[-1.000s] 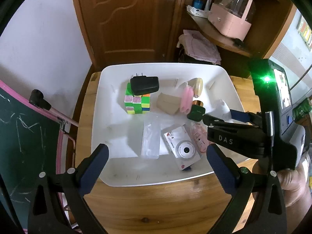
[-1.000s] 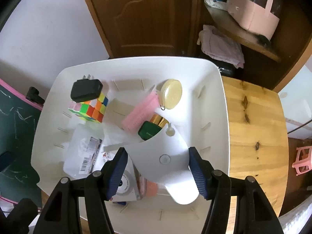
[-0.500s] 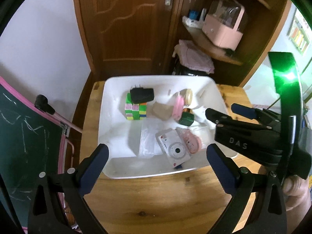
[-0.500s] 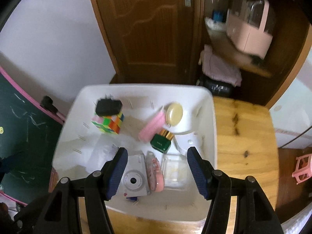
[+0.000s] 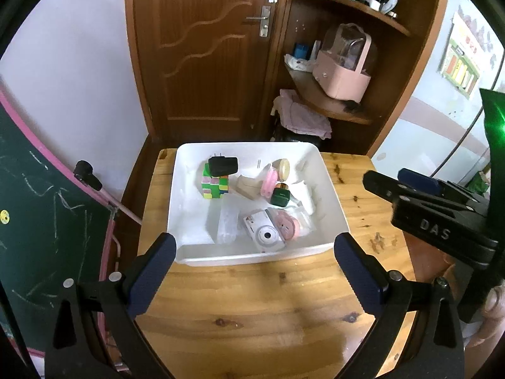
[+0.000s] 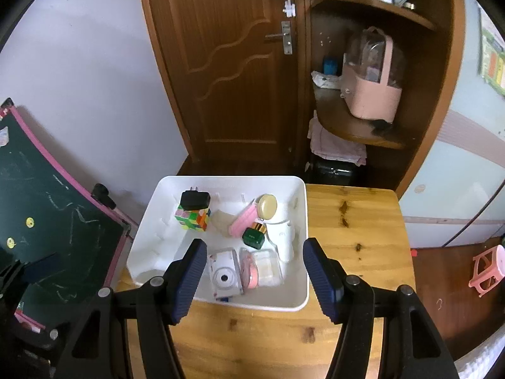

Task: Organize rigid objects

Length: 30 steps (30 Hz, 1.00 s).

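A white bin [image 5: 334,189] [image 6: 301,221] sits on a wooden table and holds several objects: a colour cube [image 5: 214,184] [image 6: 192,218] with a black plug adapter [image 5: 222,165] [image 6: 195,199] on top, a white toy camera [image 5: 264,232] [image 6: 223,273], a green bottle [image 5: 280,196] [image 6: 253,237], a pink comb [image 6: 242,222] and a round cream tin [image 6: 267,207]. My left gripper [image 5: 251,271] is open and empty, above the table in front of the bin. My right gripper [image 6: 254,276] is open and empty, high over the bin's near edge.
The wooden table [image 5: 252,309] [image 6: 353,230] has bare wood in front and right of the bin. A chalkboard [image 5: 47,221] stands at the left. A wooden door [image 5: 202,47] and corner shelves with a pink basket [image 5: 345,72] are behind. A pink stool [image 6: 487,268] stands on the floor at right.
My right gripper let go of the white flat piece into the bin and opened. Both grippers pulled up and back from the bin, so it looks smaller.
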### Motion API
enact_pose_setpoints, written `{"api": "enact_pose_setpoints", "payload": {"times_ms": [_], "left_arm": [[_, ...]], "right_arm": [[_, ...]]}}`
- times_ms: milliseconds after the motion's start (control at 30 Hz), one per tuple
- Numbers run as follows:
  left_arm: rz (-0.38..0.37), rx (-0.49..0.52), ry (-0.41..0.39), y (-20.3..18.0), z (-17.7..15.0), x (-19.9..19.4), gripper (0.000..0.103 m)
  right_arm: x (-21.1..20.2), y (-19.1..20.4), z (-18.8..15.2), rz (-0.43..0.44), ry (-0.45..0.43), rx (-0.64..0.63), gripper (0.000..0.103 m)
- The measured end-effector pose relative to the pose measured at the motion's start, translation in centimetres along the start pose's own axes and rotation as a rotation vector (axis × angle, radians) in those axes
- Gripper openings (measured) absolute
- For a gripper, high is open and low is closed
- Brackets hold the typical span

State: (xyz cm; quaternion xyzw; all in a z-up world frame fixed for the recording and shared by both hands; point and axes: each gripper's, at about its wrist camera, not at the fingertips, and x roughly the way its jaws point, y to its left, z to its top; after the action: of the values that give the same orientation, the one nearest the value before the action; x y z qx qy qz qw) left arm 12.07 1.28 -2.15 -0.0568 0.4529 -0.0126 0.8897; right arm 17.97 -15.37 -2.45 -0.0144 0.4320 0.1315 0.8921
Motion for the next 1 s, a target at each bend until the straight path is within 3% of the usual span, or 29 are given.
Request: {"api": "enact_pose_setpoints", "payload": {"times_ms": [533, 633, 1000], "left_arm": [[0.008, 0.002, -0.032, -2.2, -4.5, -5.7, 0.1], [0.012, 0.004, -0.033, -2.7, -5.4, -6.5, 0.1], [0.027, 0.019, -0.046, -4.5, -7.7, -8.5, 0.1]], "right_arm": [[-9.2, -2.3, -7.7, -0.041, -0.026, 0.057, 0.065], [-10.5, -2.6, -9.4, -0.065, -0.026, 0.08, 0.076], [-13.2, -1.6, -11.9, -0.122, -0.041, 0.094, 0.076]]}}
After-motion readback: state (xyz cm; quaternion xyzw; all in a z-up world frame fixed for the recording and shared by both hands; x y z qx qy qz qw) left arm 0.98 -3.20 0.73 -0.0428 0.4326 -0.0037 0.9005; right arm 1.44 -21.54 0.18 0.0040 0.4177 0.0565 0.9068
